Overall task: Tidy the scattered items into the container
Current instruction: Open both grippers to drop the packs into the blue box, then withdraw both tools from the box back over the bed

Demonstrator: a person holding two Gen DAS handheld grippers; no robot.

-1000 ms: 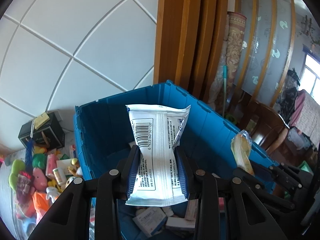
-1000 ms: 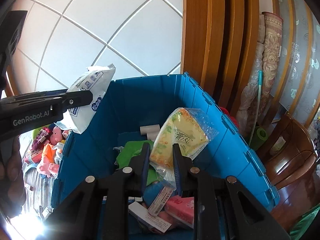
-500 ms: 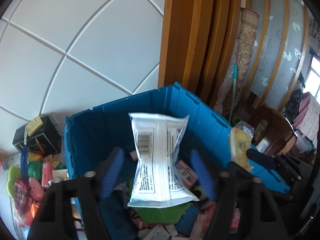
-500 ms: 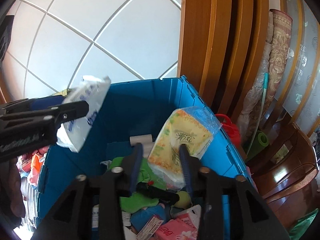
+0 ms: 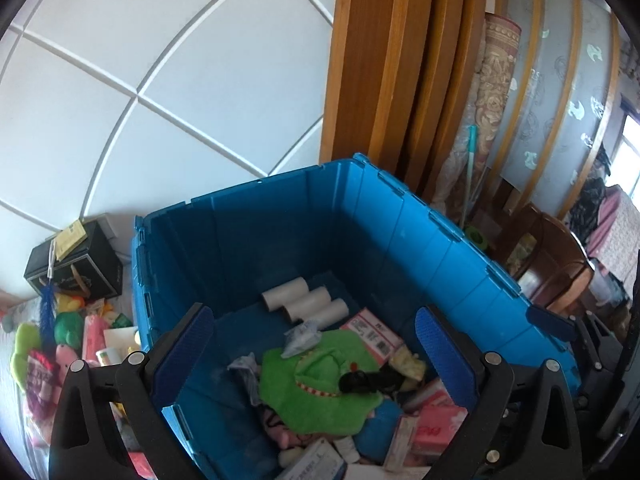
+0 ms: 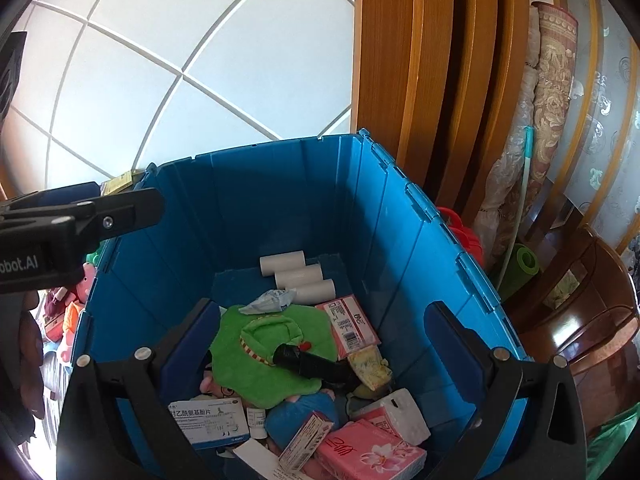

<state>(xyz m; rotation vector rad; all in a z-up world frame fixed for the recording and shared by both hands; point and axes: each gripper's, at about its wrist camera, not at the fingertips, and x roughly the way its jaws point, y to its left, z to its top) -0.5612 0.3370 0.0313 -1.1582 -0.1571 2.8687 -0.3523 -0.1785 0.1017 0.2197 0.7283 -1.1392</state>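
Note:
A blue plastic crate [image 5: 440, 240] [image 6: 400, 220] stands below both grippers. It holds a green plush [image 5: 316, 384] [image 6: 264, 356], three white rolls [image 5: 304, 304] [image 6: 298, 274], pink tissue packs [image 6: 368, 452], medicine boxes [image 6: 208, 420] and a black tube [image 6: 316, 364]. My left gripper [image 5: 314, 344] is open and empty above the crate; it also shows at the left of the right wrist view [image 6: 80, 220]. My right gripper [image 6: 320, 344] is open and empty above the crate. The white wipes pack and the yellow tissue pack are not in sight.
Scattered toys and packets [image 5: 60, 344] lie on the floor left of the crate, by a black box [image 5: 76, 268]. Wooden panels [image 5: 380, 80], a rolled rug [image 5: 492, 80] and a wooden chair [image 6: 592, 300] stand behind and to the right.
Both grippers opened. The white wipes pack left my left gripper and the yellow tissue pack left my right gripper; both dropped out of sight over the crate.

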